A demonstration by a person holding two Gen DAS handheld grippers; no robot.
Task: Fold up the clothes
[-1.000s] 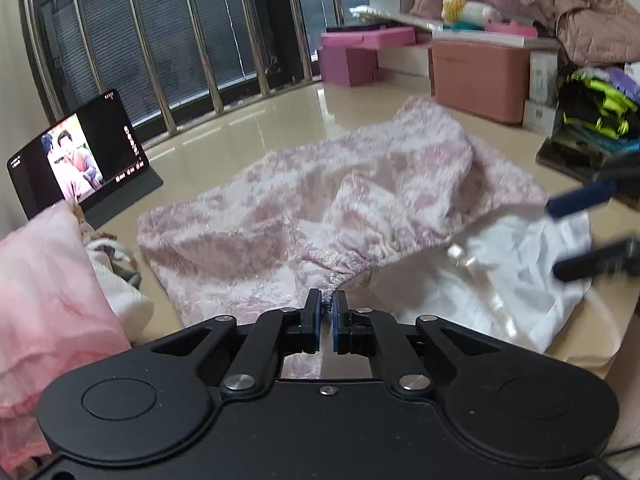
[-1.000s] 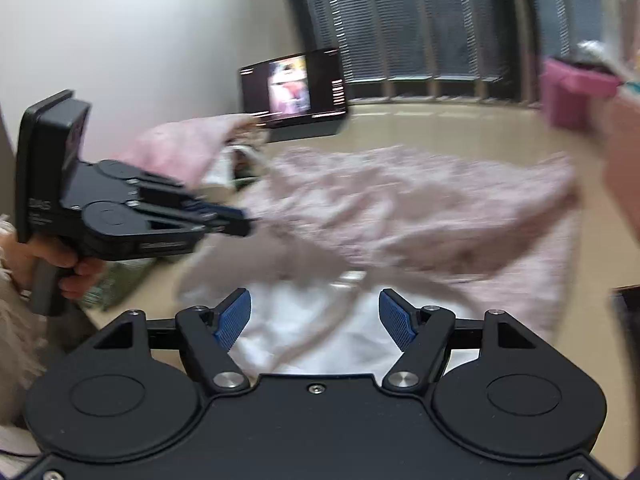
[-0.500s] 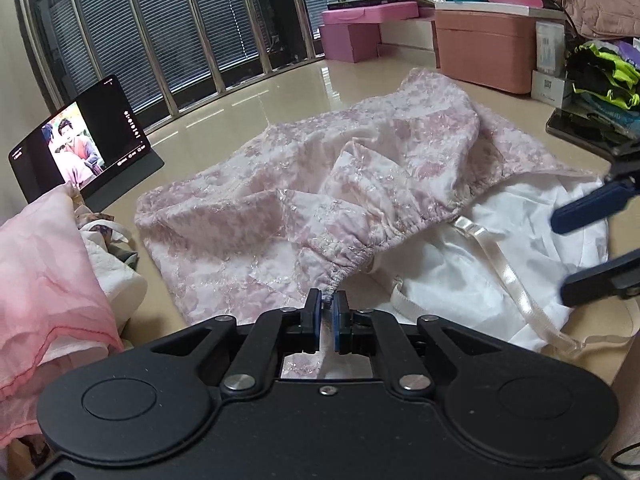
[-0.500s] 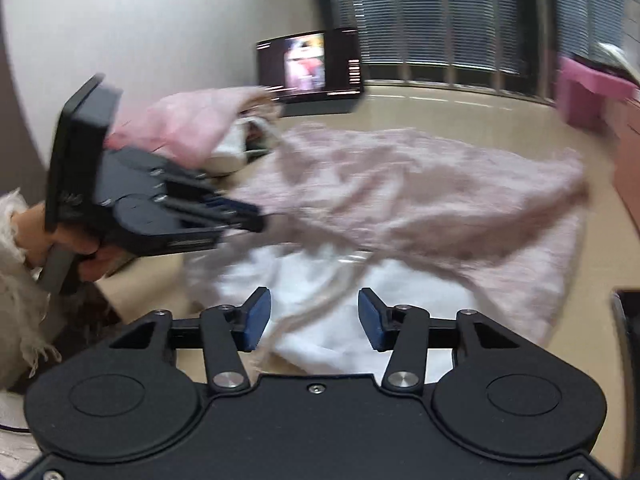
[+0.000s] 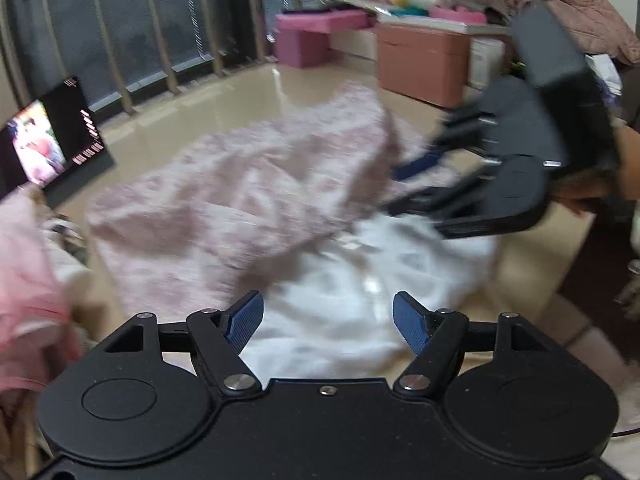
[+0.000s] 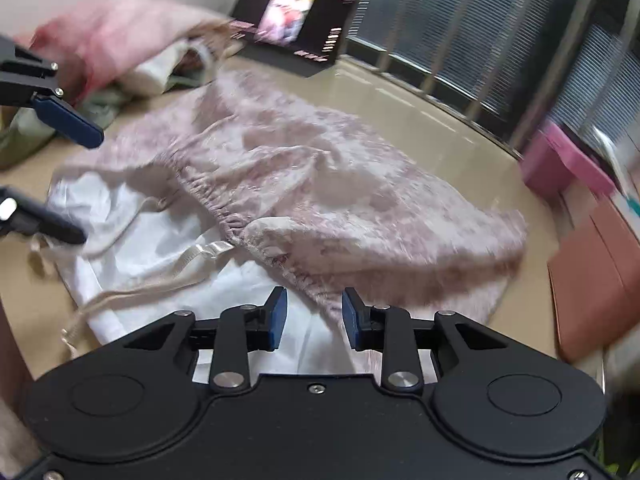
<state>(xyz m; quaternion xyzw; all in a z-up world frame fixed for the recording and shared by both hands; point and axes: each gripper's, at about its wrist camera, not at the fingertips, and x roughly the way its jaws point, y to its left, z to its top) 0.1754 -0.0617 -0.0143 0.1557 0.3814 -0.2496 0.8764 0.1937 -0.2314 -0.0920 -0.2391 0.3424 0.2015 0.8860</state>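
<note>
Pink cloth: my pink skirt (image 6: 320,184) lies spread out and wrinkly across the middle of the bench (image 6: 420,120), not folded.
White lining: its white lining (image 6: 160,240) sticks out toward the near edge, with ribbon strings (image 6: 192,258) loose on top.
How far: I see no neat fold, so I think the folding is left to do.
Left tongs: my left tongs (image 5: 328,320) are spread wide, holding nothing, over the white part.
Right tongs: my right tongs (image 6: 314,316) are spread too, empty, near the stretchy waist (image 6: 224,208).
Pile: more clothes (image 6: 120,48) sit heaped at the far left corner.
</note>
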